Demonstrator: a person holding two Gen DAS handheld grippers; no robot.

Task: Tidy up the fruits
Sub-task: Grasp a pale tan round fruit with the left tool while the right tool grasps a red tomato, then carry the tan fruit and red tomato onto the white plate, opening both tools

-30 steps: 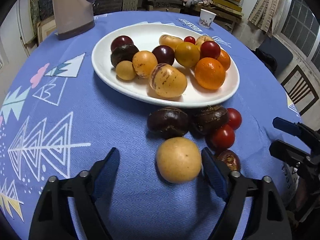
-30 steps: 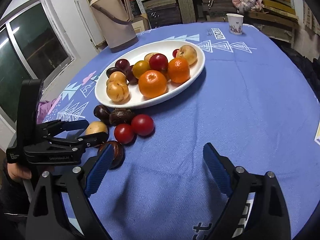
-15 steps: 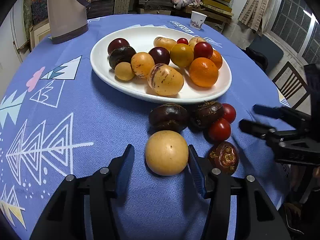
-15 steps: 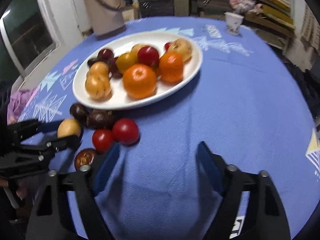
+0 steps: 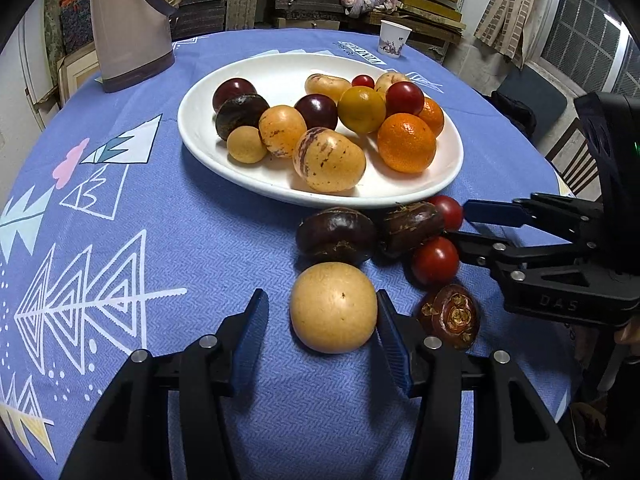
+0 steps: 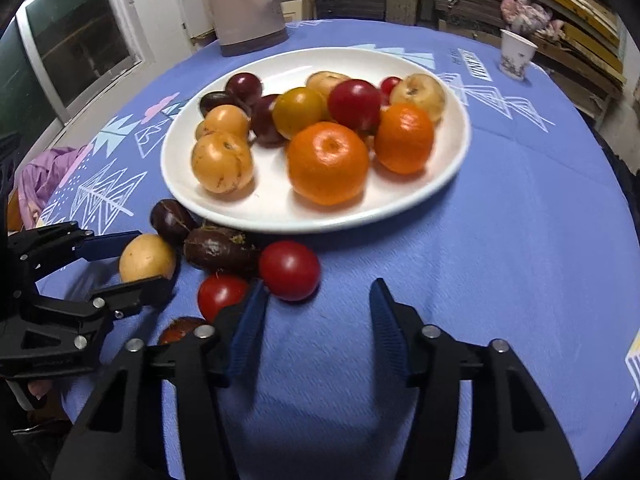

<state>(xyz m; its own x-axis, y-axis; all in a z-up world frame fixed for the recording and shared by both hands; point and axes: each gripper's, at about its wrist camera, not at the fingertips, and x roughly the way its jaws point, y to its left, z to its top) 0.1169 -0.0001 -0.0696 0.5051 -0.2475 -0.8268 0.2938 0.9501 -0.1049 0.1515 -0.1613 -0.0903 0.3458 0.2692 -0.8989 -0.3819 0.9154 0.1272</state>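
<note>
Crowding the yellow fruit [image 5: 333, 307]: dark fruits [image 5: 337, 235] (plate [image 5: 208, 148] behind).

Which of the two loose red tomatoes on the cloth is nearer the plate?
The far tomato, right by the plate rim beside a dark fruit. The other tomato sits nearer the camera, closer to the cut-open brown fruit.

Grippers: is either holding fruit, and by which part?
Nothing held yet. The yellow fruit sits inside the left gripper, gap on one side; the right gripper is closing on nothing.
</note>
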